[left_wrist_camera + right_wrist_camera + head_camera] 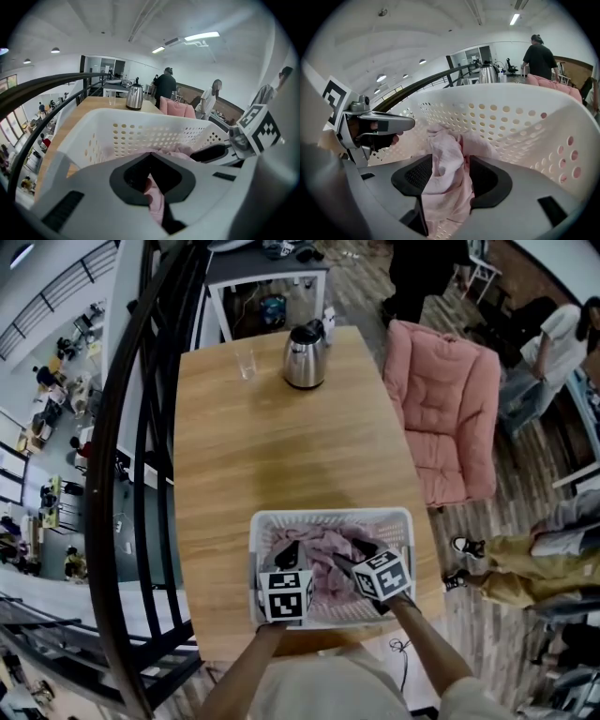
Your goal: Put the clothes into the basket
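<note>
Near: left tool (151, 180) almost closed, pinching thin fold of pale pink crumpled cloth (155, 199); right tool (447, 176) clamped on thicker bunch of same cloth (pads pressed into fabric on both sides). Both tools down inside white perforated plastic basket (328, 515), cloth lying in it. Basket sits at near edge of light wooden surface (281, 427). Far end: steel kettle (305, 357), clear glass (247, 363) near it on left. Pink padded armchair (445, 418) beside surface's right edge

Pink clothes (323, 557) bunched in white basket (330, 515)
</note>
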`<state>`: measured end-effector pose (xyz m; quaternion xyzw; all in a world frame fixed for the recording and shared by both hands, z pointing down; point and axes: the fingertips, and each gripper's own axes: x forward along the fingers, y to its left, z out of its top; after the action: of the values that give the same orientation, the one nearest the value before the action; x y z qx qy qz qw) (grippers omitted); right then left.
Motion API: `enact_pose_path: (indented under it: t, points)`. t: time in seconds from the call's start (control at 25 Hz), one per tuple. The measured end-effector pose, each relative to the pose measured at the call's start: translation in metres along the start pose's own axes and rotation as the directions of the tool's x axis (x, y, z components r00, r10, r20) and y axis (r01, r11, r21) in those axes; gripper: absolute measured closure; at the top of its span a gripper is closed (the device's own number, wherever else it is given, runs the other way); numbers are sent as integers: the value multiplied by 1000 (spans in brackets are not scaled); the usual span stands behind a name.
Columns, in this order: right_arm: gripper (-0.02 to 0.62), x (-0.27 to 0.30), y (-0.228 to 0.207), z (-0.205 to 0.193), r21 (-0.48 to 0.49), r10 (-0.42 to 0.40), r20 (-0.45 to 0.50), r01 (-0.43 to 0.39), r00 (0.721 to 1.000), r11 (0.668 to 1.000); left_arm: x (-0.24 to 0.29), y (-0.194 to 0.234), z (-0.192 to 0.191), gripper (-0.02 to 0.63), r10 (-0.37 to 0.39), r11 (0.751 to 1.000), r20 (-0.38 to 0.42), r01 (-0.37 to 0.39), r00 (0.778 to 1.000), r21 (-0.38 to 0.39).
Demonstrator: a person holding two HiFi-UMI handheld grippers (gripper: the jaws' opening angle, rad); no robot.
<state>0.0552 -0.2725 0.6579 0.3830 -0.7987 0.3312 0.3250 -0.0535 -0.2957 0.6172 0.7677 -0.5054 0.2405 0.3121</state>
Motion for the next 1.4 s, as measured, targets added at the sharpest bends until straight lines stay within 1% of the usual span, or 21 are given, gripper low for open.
enact_pose_path:
  t: [0.16,0.28,0.36,0.44,0.56,0.64,0.8,1.08,1.24,1.4]
  points:
    - [341,-9,3,3,0,11,23,-11,1000,1000,-9,-6,10,606,6,1000,15,-6,1000,17]
    - [364,-21,6,11,20,14,57,-15,998,1000,-18,-12,16,606,7,1000,28,-8,1000,28]
    - [401,-29,7,18,37,6,78,-9,997,999,-24,-16,21,606,8,999,40,-9,999,42]
    - [468,-34,7,25,44,-6,88,3,996,999,-28,-21,25,606,8,999,53,-11,999,50]
    - [482,-40,9,30,40,-10,112,6,994,999,-33,-24,23,606,12,999,63,-14,998,40]
    - [495,-45,14,35,46,-10,145,3,989,999,-37,-25,21,606,11,999,71,-14,997,37]
    - [520,-61,20,50,54,-22,226,10,974,998,-43,-27,23,606,13,999,93,-16,996,32]
    - [537,-89,35,72,55,-18,350,-1,936,998,-59,-34,24,606,17,1000,127,-19,992,18]
    - [543,-106,48,77,26,-10,398,-1,917,1000,-75,-44,27,606,17,1000,157,-18,987,6]
    - [546,-117,57,75,9,-8,426,5,904,1000,-90,-54,26,606,20,1000,182,-20,983,0]
